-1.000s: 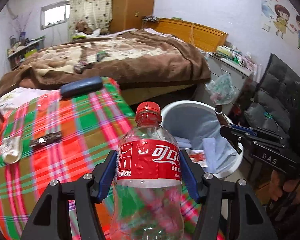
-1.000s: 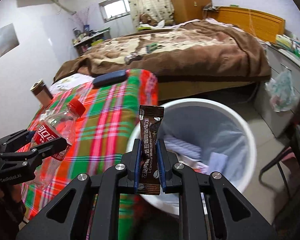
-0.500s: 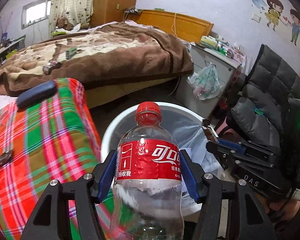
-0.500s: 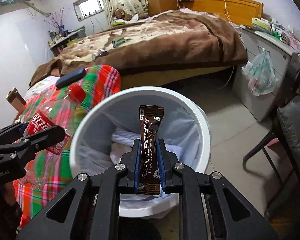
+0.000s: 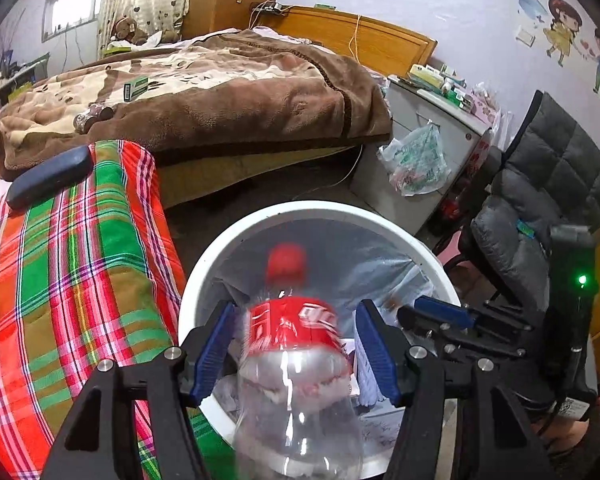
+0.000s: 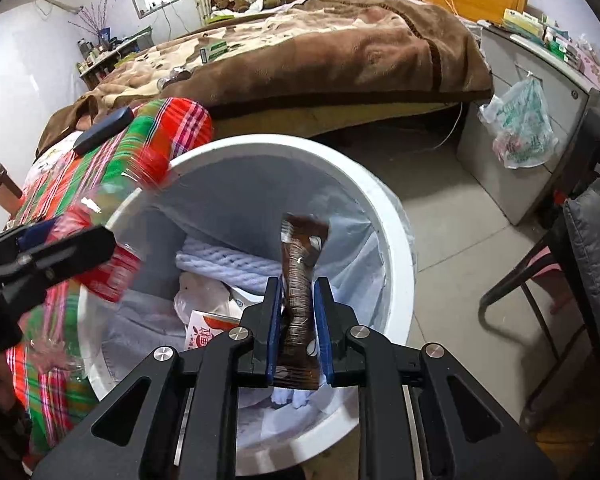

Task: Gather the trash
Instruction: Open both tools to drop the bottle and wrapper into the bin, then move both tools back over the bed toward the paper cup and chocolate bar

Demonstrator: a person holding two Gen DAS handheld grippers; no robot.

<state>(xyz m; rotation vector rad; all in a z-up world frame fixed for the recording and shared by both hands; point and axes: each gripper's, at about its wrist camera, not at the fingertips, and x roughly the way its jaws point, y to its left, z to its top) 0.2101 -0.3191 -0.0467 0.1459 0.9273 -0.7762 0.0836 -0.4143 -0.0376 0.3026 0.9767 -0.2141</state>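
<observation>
Left gripper (image 5: 296, 344) first: seen through the left wrist camera, its jaws are opening, and the blue pads (image 5: 214, 350) stand clear of the cola bottle (image 5: 296, 360) on both sides. That bottle, blurred and red-capped, hangs between them right over the white trash bin (image 5: 260, 216), so I judge it is dropping free. Beside the bin lies the plaid cloth (image 5: 80, 280), with a dark case (image 5: 50, 176) at its far end.

Through the right wrist camera, the right gripper (image 6: 298, 320) is opening too; the brown snack wrapper (image 6: 300, 276) sits between its pads, tilted and twisted, with gaps showing on either side. It is above the bin's mouth, over crumpled paper and packaging already inside.

The step in hand looks like the release of both pieces into the bin. Next, both hands probably need to back away from the rim and turn toward the cloth for whatever scraps are left.
</observation>
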